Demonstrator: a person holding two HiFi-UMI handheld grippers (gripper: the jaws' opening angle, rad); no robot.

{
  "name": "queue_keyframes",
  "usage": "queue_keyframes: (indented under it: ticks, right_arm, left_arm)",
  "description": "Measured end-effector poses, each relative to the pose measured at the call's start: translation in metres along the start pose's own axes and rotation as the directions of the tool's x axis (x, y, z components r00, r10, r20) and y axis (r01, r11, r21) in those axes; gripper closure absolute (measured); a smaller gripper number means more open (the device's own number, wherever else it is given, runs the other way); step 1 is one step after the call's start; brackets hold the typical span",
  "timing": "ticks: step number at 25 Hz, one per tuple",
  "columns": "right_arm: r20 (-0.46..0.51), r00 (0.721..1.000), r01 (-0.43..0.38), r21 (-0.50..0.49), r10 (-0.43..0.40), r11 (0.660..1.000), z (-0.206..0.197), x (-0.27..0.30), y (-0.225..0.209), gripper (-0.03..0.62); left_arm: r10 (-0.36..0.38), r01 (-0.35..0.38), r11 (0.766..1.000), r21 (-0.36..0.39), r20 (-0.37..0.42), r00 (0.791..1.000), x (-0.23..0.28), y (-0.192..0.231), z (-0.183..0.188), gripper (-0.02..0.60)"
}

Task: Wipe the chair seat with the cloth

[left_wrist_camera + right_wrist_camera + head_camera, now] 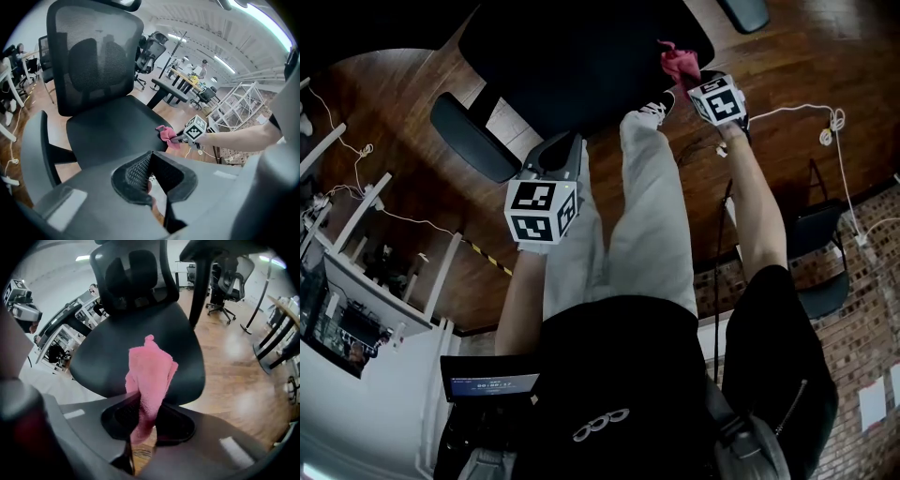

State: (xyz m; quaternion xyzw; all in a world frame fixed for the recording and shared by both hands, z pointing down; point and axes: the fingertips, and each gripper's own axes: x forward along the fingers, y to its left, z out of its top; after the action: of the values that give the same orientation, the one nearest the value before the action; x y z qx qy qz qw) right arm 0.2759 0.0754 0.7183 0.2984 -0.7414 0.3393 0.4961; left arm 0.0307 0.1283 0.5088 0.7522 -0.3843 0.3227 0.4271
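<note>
Left arm bent, left gripper (558, 155) held short of the chair seat (581, 56) and pointing at it. Its jaws are closed tip to tip with nothing between them. Right arm stretched out straight, right gripper (692, 77) at the seat's near edge, jaws clamped on the pink cloth (678, 62). Cloth bunches out past the jaw tips over the seat's edge; can't tell if it touches the seat. Mesh backrest (93, 61) stands upright beyond the seat.

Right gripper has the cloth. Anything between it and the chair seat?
Nothing visible. The cloth is clamped in the right gripper at the seat's near edge, and the seat ahead is bare. The armrest stands off to one side, out of the path.
</note>
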Motion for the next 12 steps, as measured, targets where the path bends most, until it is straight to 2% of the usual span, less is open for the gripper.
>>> queue_keyframes:
  ticks: [7, 9, 12]
  right_arm:
    - [-0.013, 0.997, 0.071, 0.022, -0.070, 0.997, -0.015, -0.021, -0.073, 0.525]
    - [-0.021, 0.996, 0.084, 0.031, -0.084, 0.996, -0.019, -0.033, -0.081, 0.525]
    - [0.021, 0.995, 0.096, 0.051, -0.097, 0.994, -0.007, -0.062, -0.078, 0.525]
  left_arm:
    - [0.010, -0.010, 1.000, -0.003, 0.038, 0.999, 0.019, -0.058, 0.023, 0.588]
    - [0.012, -0.011, 1.000, -0.003, 0.054, 0.998, 0.014, -0.071, 0.031, 0.588]
    - [0.006, -0.007, 1.000, 0.014, 0.079, 0.997, 0.001, -0.084, 0.043, 0.588]
